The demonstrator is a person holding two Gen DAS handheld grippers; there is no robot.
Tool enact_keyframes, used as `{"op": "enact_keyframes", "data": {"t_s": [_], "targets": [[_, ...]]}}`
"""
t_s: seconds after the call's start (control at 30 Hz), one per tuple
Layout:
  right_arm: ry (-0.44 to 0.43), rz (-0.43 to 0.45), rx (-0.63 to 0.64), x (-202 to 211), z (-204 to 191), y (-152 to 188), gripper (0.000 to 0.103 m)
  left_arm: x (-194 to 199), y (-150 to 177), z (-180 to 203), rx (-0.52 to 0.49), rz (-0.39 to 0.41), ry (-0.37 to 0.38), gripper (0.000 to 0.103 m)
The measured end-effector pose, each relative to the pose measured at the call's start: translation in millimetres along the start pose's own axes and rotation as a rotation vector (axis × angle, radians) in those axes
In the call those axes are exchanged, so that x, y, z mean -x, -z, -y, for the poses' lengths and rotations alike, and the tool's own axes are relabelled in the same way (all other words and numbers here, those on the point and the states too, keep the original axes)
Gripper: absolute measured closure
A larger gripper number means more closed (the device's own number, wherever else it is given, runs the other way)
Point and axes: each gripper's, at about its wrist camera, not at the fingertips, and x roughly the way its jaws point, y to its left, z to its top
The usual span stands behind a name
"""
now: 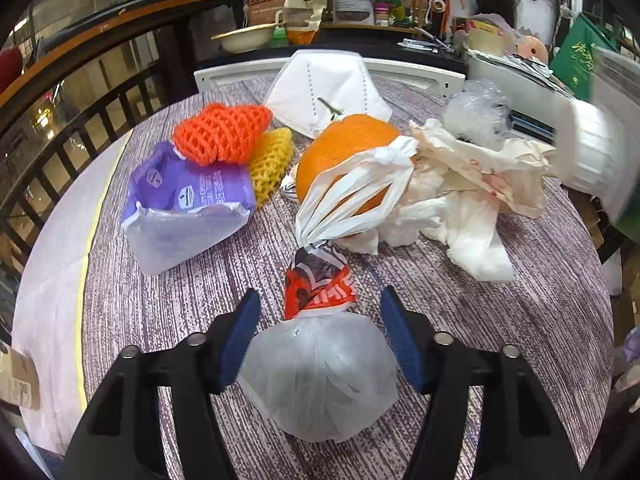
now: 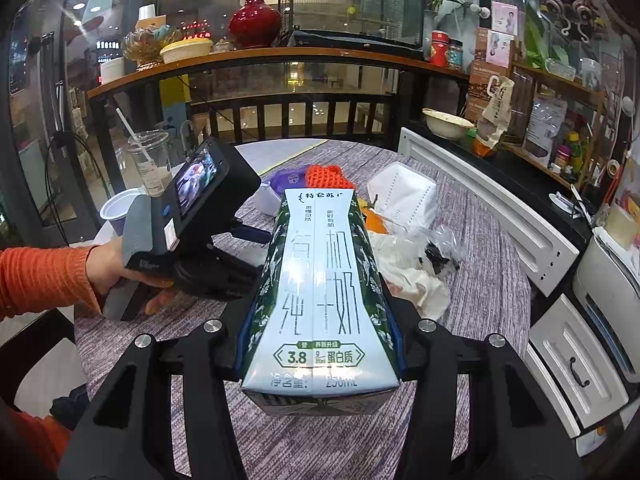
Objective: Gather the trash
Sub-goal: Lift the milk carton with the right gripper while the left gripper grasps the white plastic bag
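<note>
Translucent white plastic, a knotted bag (image 1: 320, 376) lies low in the frame between the spread blue pads of the left hand-held gripper (image 1: 320, 308), which stands open on the grey-streaked bench (image 1: 160, 312). Above it sits an orange fruit (image 1: 344, 156) in a white strip-handled bag (image 1: 356, 192). The right hand-held gripper (image 2: 320, 344) clamps a green-and-white milk carton (image 2: 320, 292) at centre frame.

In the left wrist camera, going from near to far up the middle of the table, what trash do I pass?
Knotted translucent white plastic bag between the left claw's fingers → red printed wrapper → orange round fruit → white folded face mask.
</note>
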Motion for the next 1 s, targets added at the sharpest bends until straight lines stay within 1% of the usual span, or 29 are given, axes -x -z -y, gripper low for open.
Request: {"op": "enact_keyframes", "data": {"t_s": [0.03,0.07,0.13,0.3,0.43,0.6,0.73,0.9,1.0], "targets": [[0.000,0.002,-0.005,0.1,0.8,1.6,0.052,-1.7,0.4,-1.5,0.011,-0.007,0.007,0.054],[-0.004,0.005,-0.019,-0.2,1.6,5.1,0.052,-2.8,1.3,-3.0,0.023,-0.013,0.013,0.057],[-0.010,0.011,-0.037,-0.2,4.5,10.3,0.052,-4.0,2.1,-4.7,0.038,-0.024,0.018,0.070],[-0.014,0.029,-0.070,0.7,8.1,20.6,0.052,4.8,8.6,-2.8,0.042,-0.012,0.017,0.079],[-0.018,0.057,-0.108,6.3,12.7,27.7,0.052,19.3,16.6,-2.9,0.048,0.024,0.016,0.079],[-0.020,0.078,-0.150,13.0,18.8,36.3,0.052,41.8,27.8,-6.4,0.090,0.067,0.047,0.080],[-0.016,0.105,-0.183,21.1,21.7,45.3,0.052,61.9,39.1,-2.5,0.110,0.114,0.057,0.080],[0.015,0.142,-0.233,37.4,32.0,61.6,0.052,84.5,46.0,9.3,0.118,0.171,0.094,0.080],[0.052,0.161,-0.276,51.4,44.6,75.3,0.052,97.3,48.1,22.6,0.108,0.207,0.136,0.080]]}}
